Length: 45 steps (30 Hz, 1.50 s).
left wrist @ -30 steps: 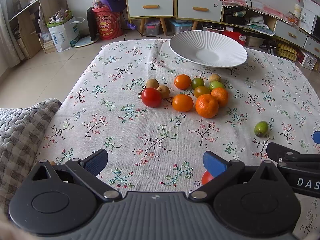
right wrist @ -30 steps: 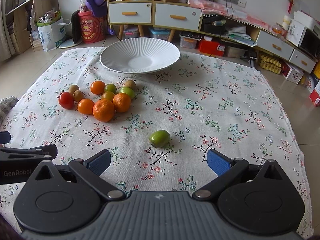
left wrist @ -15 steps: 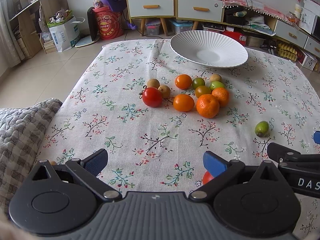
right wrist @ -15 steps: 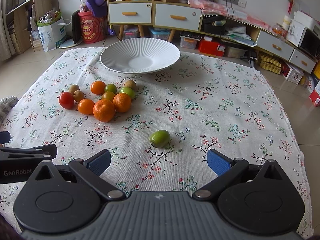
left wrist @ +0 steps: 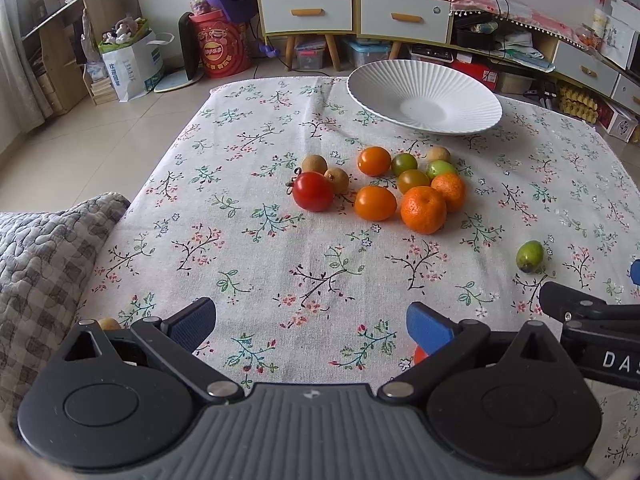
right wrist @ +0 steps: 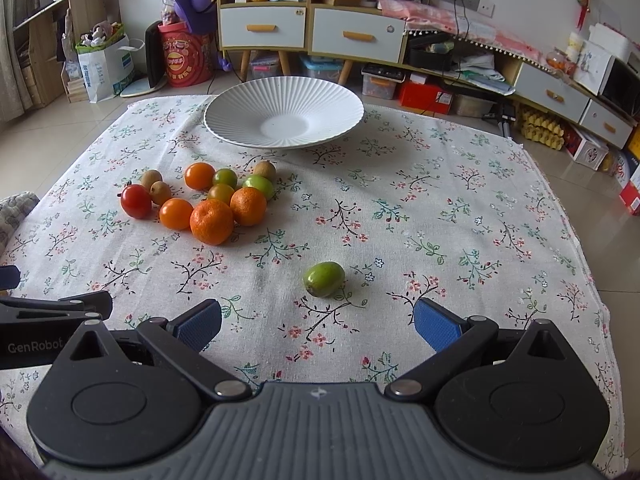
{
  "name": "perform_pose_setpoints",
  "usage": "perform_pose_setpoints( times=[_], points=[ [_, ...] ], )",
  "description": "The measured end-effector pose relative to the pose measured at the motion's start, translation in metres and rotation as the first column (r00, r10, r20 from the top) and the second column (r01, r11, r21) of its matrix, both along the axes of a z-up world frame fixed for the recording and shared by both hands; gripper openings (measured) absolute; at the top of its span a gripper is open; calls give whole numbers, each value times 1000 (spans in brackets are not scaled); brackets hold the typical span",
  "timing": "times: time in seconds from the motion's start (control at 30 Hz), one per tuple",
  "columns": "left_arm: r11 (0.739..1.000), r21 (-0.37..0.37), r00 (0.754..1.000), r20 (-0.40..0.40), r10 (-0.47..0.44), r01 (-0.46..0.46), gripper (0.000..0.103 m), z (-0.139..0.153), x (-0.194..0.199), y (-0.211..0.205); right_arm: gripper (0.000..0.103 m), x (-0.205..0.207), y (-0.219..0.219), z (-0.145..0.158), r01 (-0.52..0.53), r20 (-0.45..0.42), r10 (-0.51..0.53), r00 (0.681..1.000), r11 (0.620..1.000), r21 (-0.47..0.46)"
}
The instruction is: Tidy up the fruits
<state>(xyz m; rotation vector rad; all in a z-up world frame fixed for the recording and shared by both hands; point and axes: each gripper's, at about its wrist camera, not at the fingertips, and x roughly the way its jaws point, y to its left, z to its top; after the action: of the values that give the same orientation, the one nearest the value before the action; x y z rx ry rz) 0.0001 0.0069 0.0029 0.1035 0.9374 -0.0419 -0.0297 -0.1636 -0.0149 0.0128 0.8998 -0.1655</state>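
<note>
Quilted grey cushion [left wrist: 36,264] fills the lower left of my left wrist view, hard against the floral cloth [left wrist: 248,248], and a small brown fruit [left wrist: 109,323] peeks out behind the left finger; I could knock it off the edge without seeing it. My left gripper [left wrist: 310,322] hovers spread wide and empty, low centre of the frame. Mid-frame sits the cluster: red tomato [left wrist: 313,191] touching a brown fruit, then the orange ones around the big mandarin [left wrist: 423,209]. They are packed so tightly that closing on one would likely nudge its neighbours rolling. An orange-red fruit [left wrist: 419,354] hides beneath the right finger. The empty white plate [left wrist: 472,100] waits upper right, well beyond the cluster. In the right wrist view, my right gripper [right wrist: 318,324] is also spread and empty, the lone green fruit [right wrist: 324,279] just ahead; it may roll if clipped off-centre.
</note>
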Motion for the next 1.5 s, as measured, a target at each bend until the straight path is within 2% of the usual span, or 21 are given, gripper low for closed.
perform_pose_setpoints(
  times=[0.5, 0.73, 0.8, 0.97, 1.07, 1.2, 1.4, 1.5],
  points=[
    [1000, -1, 1000, -1, 4, -4, 99, -1, -4, 6, 102, 0, -3, 3, 18, 5, -18, 1000, 1000, -1],
    [1000, 13, 1000, 30, 5, -6, 99, 2, -9, 5, 102, 1, -4, 4, 26, 24, -26, 999, 1000, -10],
    [999, 32, 998, 55, -13, 11, 99, 3, -13, 6, 102, -1, -2, 4, 13, 37, -12, 999, 1000, -25],
    [995, 74, 997, 45, -70, 67, 99, 0, -18, 16, 103, -8, 3, 3, -29, 74, 32, 997, 999, -38],
    [990, 81, 992, 26, -119, 117, 99, 1, -18, 24, 103, -9, 8, -1, -65, 87, 68, 994, 997, -34],
    [980, 111, 985, 41, -167, 162, 99, 4, -17, 44, 103, -10, 17, -8, -109, 81, 112, 990, 994, -31],
    [996, 38, 996, 7, -84, 84, 99, 0, -4, 101, 102, -11, 27, -17, -170, 42, 168, 985, 983, 72],
    [998, 38, 999, -21, -39, 40, 99, -2, 0, 121, 102, -12, 32, -21, -195, 30, 193, 981, 975, 107]
  ],
)
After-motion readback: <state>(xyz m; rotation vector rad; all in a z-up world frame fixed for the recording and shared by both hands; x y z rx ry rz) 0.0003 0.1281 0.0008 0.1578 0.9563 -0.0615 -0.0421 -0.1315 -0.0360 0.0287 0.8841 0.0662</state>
